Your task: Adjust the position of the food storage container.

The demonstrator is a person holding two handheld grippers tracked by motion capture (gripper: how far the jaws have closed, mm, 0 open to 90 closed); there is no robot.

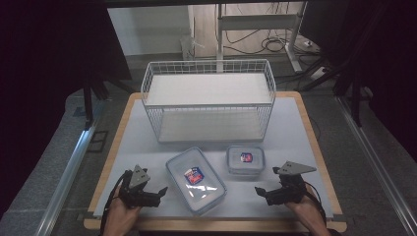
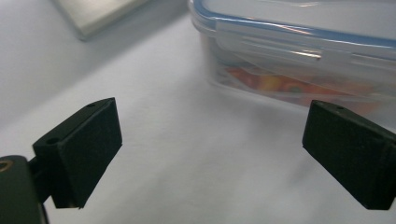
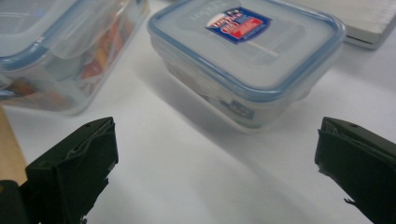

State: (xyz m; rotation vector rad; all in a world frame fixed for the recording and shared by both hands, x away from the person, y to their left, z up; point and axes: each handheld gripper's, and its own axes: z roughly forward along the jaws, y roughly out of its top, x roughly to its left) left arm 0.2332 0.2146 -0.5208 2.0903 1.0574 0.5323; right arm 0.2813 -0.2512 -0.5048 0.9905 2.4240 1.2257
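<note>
A large clear lidded box with a blue seal and a red-blue label lies near the table's front middle; its side latch fills the left gripper view as the large box. A small square lidded box of the same kind sits to its right, and the right gripper view has this small box close ahead with the large box at the left. My left gripper rests low at the front left, open and empty, pointing at the large box. My right gripper is at the front right, open and empty.
A white wire two-tier rack stands at the back middle of the pale table mat. The wooden table edge runs along the front. Dark curtains flank both sides, and desk legs and cables lie behind on the floor.
</note>
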